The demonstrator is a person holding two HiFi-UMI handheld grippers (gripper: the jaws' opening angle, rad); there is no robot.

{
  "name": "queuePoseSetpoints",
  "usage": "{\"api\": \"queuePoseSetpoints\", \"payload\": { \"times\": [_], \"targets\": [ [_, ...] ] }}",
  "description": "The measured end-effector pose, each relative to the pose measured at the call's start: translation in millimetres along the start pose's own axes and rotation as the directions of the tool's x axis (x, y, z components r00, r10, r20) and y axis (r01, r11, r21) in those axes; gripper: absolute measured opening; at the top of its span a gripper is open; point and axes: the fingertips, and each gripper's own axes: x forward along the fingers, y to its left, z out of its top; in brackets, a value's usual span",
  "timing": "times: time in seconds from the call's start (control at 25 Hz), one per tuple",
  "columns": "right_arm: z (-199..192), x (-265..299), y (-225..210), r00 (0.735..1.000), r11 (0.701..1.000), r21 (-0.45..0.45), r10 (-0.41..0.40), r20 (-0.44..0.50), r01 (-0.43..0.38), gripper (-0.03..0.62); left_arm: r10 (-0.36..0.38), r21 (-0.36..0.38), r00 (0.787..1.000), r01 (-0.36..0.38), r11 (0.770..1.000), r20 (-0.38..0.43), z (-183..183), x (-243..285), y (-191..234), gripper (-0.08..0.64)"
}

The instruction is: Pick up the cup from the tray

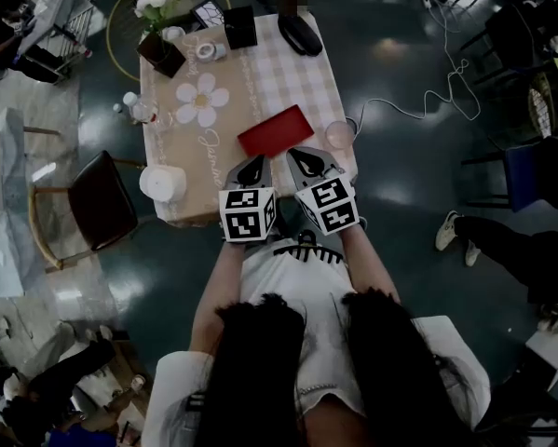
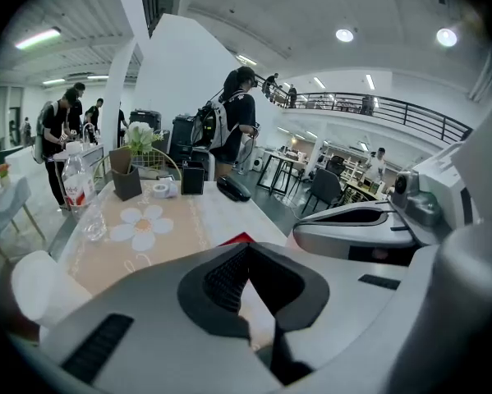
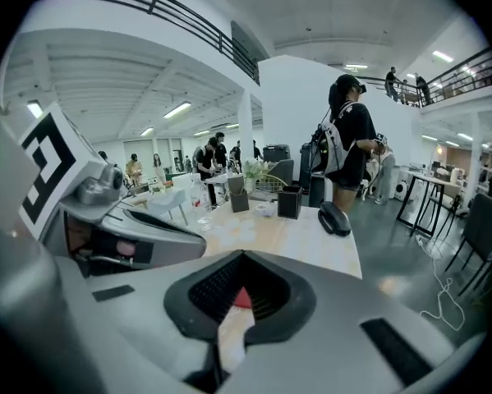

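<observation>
A dark, glossy floor [image 1: 418, 175] lies around a table [image 1: 279, 82] with a checked cloth, and a brown chair [image 1: 102, 203] stands just beside it. A white pillar [image 2: 176, 80] rises behind it. A railed balcony [image 2: 393, 109] runs under round ceiling lamps [image 2: 342, 35].

Your desk [image 1: 193, 203] is draped in pale checked cloth [image 1: 288, 73]; the flat red tray [image 1: 275, 130] looks smooth, the dark floor [image 1: 400, 175] glossy.

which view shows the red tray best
Head view: the whole red tray lies in plain sight on the table. The left gripper view shows only a corner; the right gripper view only a red sliver.
</observation>
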Motion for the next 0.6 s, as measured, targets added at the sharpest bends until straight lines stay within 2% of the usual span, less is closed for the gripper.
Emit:
{"api": "queuePoseSetpoints", "payload": {
  "times": [0.12,0.32,0.48,0.6],
  "targets": [
    [-1.3,-1.1,-0.6,1.000,1.000,0.016,-0.017,-0.015,0.017,0.008,-0.007,0.008,1.000,0.007,1.000,0.003,-0.4,-2.4,-2.1,0.008],
    [-3.2,-2.6,-0.4,0.998,0.998,-0.022,-0.056,-0.033,0.055,0.006,-0.015,0.013,1.000,0.015,1.000,0.011,2.7,-6.8,-2.6,0.008],
    [-4.7,-1.1,4.5,0.998,0.998,-0.033,-0.053,-0.041,0.051,0.006,-0.020,-0.004,0.999,0.020,1.000,0.025,5.3,-8.7,-1.3,0.008],
    [-5.2,-0.5,7.5,0.998,0.998,-0.041,-0.050,-0.036,0.049,0.006,-0.015,0.009,1.000,0.015,1.000,0.024,2.9,-10.5,-0.8,0.008]
  ]
}}
